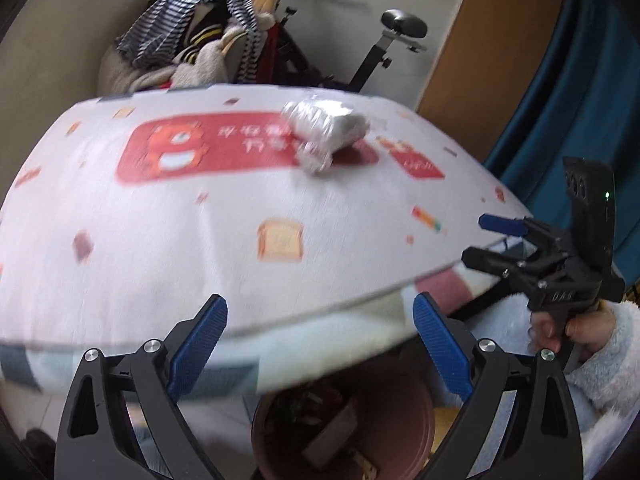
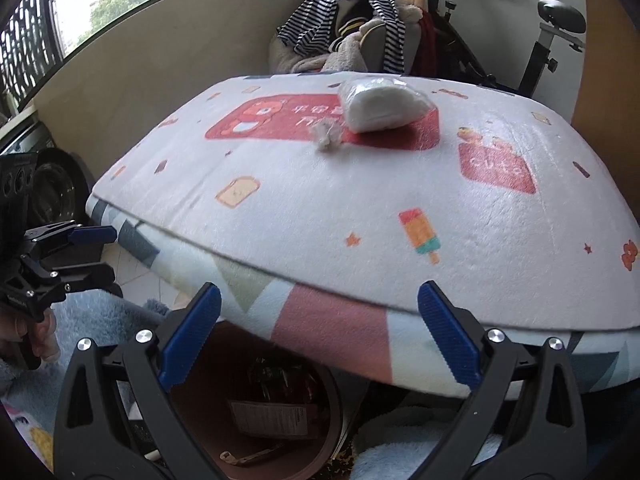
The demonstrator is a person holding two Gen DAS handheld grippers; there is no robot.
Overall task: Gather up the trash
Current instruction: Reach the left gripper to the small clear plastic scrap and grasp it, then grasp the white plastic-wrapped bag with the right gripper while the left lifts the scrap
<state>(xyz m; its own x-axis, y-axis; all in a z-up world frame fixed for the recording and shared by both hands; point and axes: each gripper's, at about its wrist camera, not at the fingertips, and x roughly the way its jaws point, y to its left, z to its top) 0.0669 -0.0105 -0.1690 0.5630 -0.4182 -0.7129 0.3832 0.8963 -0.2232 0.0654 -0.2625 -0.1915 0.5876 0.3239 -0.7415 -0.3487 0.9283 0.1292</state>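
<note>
- On the table point(image 2: 360, 208), under a printed fleece cloth, two bits of trash lie near the far edge, well apart from both grippers.
- Below the near edge stands a brown bin point(image 2: 320, 432), already holding wrappers.
- The tissue pack point(image 2: 384, 106), in clear film, looks light and soft, its wrap likely slippery; pinching across its short middle should hold best.
- Touching its left end is a crumpled wad point(image 2: 328, 136), featherlight and squashy; any grip will do.
- Left gripper point(image 1: 320, 344) and right gripper point(image 2: 320, 332) both gape wide, holding nothing.
</note>
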